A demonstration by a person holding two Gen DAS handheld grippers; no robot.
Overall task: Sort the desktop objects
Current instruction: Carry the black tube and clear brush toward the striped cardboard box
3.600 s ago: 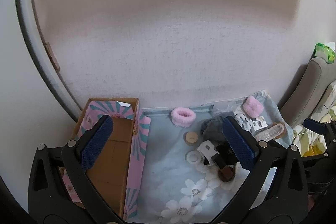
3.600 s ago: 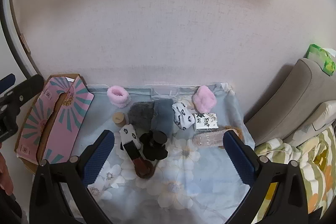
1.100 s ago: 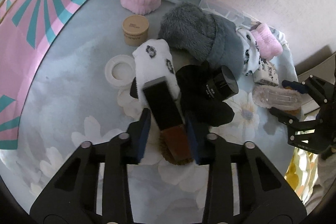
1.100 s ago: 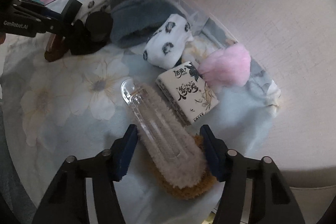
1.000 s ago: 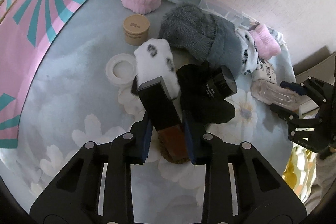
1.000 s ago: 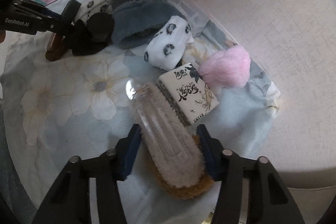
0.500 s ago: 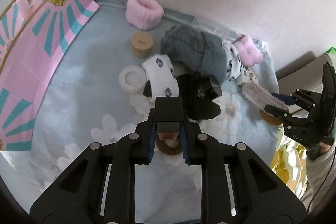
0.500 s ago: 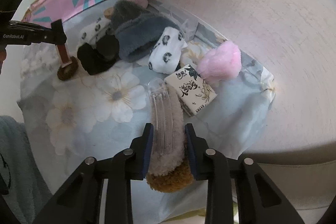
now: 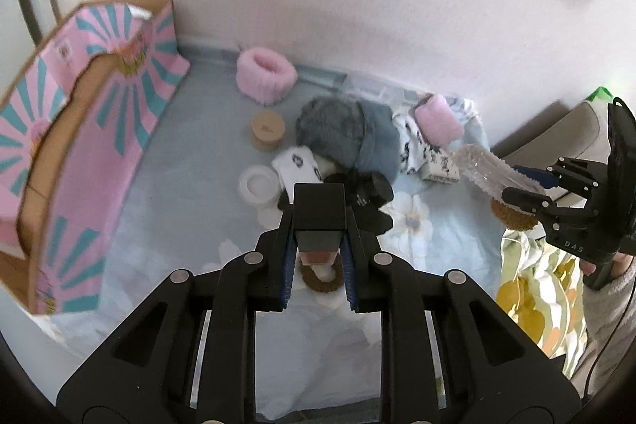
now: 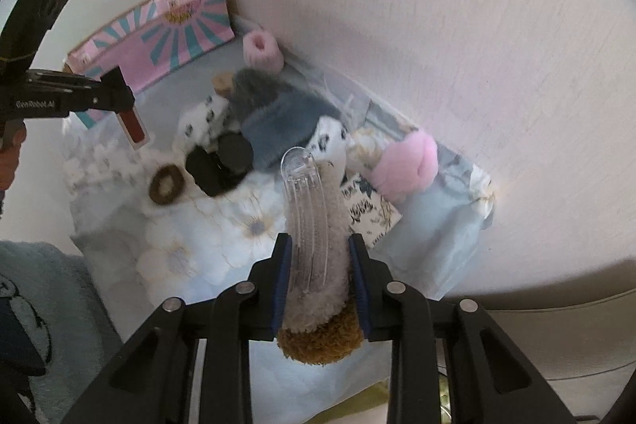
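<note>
The left gripper (image 9: 318,245) has its jaws clamped on a black-capped lipstick-like case (image 9: 318,215), whose lower end is hidden behind the jaws, above a brown scrunchie (image 10: 166,184). Rightward, the right gripper (image 10: 320,279) has closed its jaws around a clear hair clip (image 10: 308,217) with fuzzy backing, its brown end cut off below them.

Left gripper (image 9: 318,249) and right gripper (image 10: 321,279) both angle downward, each clamped on something
</note>
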